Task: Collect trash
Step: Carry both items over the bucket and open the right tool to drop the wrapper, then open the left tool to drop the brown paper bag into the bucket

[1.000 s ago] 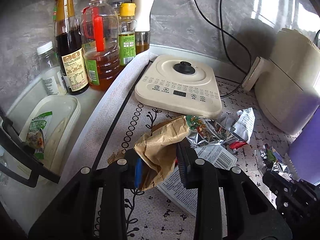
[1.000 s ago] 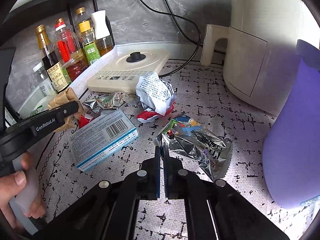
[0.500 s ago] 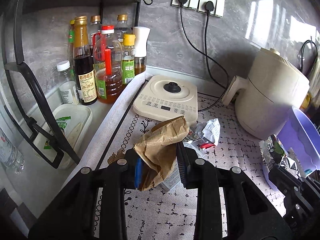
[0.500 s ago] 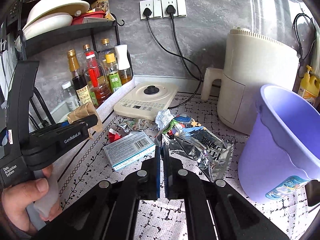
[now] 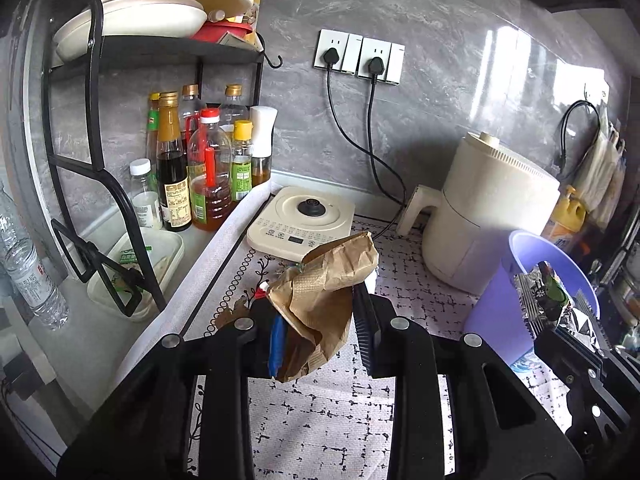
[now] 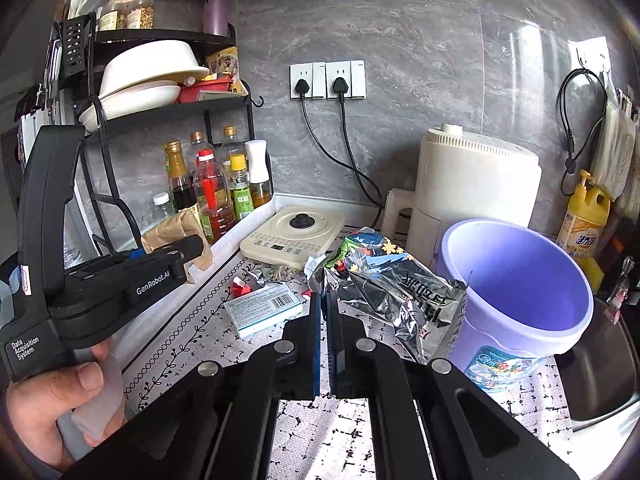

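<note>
My left gripper is shut on a crumpled brown paper bag and holds it high above the counter; the bag also shows in the right wrist view. My right gripper is shut on a silver foil snack wrapper, held up just left of the purple bucket. The wrapper and bucket also show at the right of the left wrist view. A blue-white carton and small wrappers lie on the patterned mat.
A cream induction hob and a cream air fryer stand at the back. Sauce bottles stand under a black rack at left. A yellow detergent bottle stands at right. Two cables hang from wall sockets.
Both grippers have risen well above the counter, carrying the paper bag and the foil wrapper. The right one has come up beside the bucket.
</note>
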`<move>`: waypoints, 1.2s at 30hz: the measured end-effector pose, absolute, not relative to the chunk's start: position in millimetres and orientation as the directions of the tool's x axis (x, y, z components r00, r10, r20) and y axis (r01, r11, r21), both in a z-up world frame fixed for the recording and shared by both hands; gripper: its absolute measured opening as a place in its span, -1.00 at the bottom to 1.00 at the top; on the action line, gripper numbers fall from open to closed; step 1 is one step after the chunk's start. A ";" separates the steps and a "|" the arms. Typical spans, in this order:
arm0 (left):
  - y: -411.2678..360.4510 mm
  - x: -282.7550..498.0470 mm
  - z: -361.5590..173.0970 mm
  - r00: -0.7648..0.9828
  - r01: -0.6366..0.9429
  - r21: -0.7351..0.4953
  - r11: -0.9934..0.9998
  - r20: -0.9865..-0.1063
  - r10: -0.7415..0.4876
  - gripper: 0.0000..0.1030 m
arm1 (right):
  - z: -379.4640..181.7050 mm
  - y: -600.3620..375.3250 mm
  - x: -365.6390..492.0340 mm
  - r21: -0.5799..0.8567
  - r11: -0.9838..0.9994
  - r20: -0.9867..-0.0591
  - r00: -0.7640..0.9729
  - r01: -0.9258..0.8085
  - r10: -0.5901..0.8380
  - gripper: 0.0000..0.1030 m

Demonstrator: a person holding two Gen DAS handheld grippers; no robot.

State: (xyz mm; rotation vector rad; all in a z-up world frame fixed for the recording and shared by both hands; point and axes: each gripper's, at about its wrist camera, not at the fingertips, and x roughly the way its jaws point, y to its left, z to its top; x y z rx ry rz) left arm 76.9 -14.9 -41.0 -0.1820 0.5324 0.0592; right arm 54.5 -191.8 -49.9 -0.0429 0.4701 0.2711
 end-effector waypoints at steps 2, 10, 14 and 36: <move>-20.6 73.6 -34.8 0.865 -0.091 -0.154 0.984 -0.501 0.002 -0.43 | -45.1 -196.6 47.8 0.023 0.964 -0.442 0.863 -0.263 0.246 -0.93; -44.5 79.3 -8.0 0.882 -0.004 -0.131 0.991 -0.468 -0.058 -0.43 | -29.5 -214.8 39.5 0.037 0.976 -0.405 0.890 -0.213 0.209 -0.93; -58.2 93.9 -0.8 0.882 0.053 -0.127 0.990 -0.460 -0.106 -0.43 | -22.6 -225.3 42.6 0.040 0.985 -0.385 0.907 -0.170 0.172 -0.93; -143.8 202.5 4.6 0.777 0.399 -0.173 0.901 -0.457 -0.432 -0.43 | -16.0 -297.5 102.3 0.103 0.976 -0.401 0.906 0.194 -0.138 -0.16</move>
